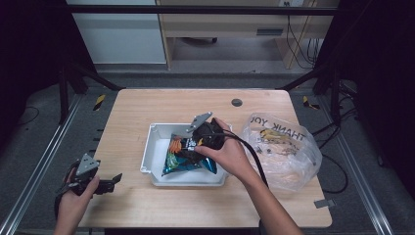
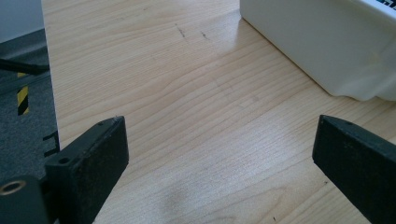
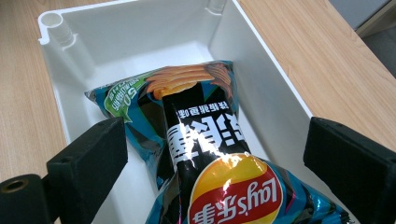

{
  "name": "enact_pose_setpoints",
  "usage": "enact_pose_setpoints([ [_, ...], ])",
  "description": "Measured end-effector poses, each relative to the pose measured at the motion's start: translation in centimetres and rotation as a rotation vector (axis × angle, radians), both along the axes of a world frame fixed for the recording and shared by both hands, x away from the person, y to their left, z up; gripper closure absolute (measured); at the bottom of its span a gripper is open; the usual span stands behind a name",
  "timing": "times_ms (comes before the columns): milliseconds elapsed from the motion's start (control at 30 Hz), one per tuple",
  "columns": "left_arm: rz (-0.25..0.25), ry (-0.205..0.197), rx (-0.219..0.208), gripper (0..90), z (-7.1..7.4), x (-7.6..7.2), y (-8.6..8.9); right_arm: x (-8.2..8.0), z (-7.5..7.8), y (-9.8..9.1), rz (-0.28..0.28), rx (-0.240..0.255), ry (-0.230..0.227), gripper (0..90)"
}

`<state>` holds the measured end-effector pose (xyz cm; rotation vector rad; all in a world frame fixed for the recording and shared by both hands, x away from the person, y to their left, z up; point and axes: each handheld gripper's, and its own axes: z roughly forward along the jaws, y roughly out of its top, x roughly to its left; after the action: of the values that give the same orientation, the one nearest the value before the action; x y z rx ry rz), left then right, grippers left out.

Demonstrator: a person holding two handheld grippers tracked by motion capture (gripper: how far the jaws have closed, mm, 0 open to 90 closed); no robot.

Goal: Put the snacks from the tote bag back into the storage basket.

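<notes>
A blue and black chip bag point(image 1: 188, 157) point(image 3: 205, 140) lies flat inside a white plastic bin point(image 1: 147, 152) point(image 3: 140, 28) at the table's middle. A hand holds my right gripper point(image 1: 195, 142) point(image 3: 215, 154) low over the bin. Its jaws stand wide open on either side of the bag without gripping it. My left gripper point(image 1: 115, 180) point(image 2: 219, 154) rests near the table's front left corner, open over bare wood. The bin's outer wall point(image 2: 317, 42) shows off to its upper right.
A clear plastic bag point(image 1: 284, 147) printed "THANK YOU", with food inside, lies just right of the bin. The wooden table point(image 1: 147, 105) has a small round grommet point(image 1: 237, 102) at the back. Dark frame posts flank the table.
</notes>
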<state>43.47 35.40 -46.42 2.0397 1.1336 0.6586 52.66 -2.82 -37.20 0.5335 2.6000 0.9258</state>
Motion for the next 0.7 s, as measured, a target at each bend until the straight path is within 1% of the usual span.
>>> enact_pose_setpoints([
  [167,-0.001,0.003,0.002,3.2,0.0,0.0,0.0,0.0,0.1,-0.1,0.006,0.009,-0.01,6.6],
  [333,0.001,0.002,-0.001,3.2,0.0,0.0,0.1,-0.1,0.2,-0.2,0.006,0.007,-0.013,6.4],
  [433,0.001,0.004,0.001,3.2,-0.1,0.0,0.1,-0.2,0.3,-0.1,-0.006,0.018,-0.017,6.4],
  [500,0.002,0.004,-0.001,3.2,-0.1,0.0,0.1,-0.2,0.4,-0.2,0.0,0.023,-0.026,6.4],
  [700,0.002,0.004,0.001,3.2,-0.1,0.0,0.1,-0.6,1.1,-0.5,-0.014,0.037,-0.049,6.3],
])
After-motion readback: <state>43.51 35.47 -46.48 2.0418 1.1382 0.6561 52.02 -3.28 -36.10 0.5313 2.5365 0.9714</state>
